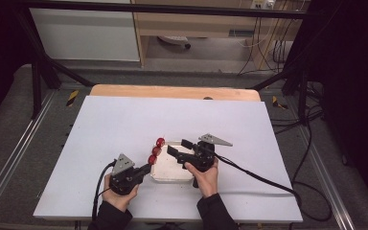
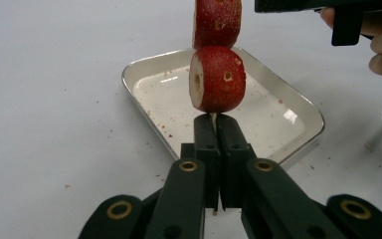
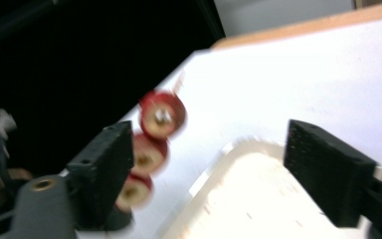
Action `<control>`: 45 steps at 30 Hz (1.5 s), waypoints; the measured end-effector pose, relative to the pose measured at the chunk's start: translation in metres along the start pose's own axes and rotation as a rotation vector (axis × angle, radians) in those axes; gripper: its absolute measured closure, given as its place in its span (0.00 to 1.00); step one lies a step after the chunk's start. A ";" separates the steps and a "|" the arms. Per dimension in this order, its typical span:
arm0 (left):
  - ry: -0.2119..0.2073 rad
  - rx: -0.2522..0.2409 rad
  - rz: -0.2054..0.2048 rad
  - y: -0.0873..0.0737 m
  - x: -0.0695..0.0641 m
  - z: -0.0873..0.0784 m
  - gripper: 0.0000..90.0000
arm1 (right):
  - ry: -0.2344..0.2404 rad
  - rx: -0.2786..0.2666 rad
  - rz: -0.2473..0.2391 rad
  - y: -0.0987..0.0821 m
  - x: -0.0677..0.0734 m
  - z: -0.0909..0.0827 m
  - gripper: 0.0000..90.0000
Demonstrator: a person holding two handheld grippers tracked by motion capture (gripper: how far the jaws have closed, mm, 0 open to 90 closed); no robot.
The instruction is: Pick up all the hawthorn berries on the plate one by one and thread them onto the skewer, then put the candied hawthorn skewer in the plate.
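Above the white tray [image 2: 298, 142], 3 red fruits [image 1: 156, 151] on a skewer in the left gripper [image 2: 218, 132]

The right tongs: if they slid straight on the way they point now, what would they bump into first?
Probably the skewer of red fruit held by the left tongs. The right tongs, jaws open, aim left across the white tray towards it; depth is hard to judge.

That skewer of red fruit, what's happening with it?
A person works with a claw in each hand. The left claw is shut on the stick of the skewer of red fruit, holding it up above the white tray. The right claw is open beside the fruit, holding nothing.
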State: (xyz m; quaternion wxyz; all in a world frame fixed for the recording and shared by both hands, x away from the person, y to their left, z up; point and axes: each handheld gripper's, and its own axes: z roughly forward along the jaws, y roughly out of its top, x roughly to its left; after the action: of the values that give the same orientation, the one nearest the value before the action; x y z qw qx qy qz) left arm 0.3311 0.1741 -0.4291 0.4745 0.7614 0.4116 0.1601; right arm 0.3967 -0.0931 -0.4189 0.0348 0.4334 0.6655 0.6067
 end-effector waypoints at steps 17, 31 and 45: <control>-0.025 0.065 0.046 0.006 0.014 -0.001 0.98 | -0.110 0.314 -0.276 -0.008 -0.035 -0.044 0.00; -0.039 0.121 0.076 0.025 0.014 0.008 0.98 | -0.147 0.374 -0.297 -0.023 -0.072 -0.094 0.01; -0.057 0.220 0.117 0.051 0.005 0.033 0.98 | -0.190 0.372 -0.296 -0.033 -0.086 -0.124 0.01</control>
State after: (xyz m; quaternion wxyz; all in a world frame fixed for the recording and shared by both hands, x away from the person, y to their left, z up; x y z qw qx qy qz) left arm 0.3790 0.1474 -0.4026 0.3896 0.8358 0.3679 0.1195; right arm 0.3613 -0.2395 -0.4557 0.1056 0.3852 0.8155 0.4188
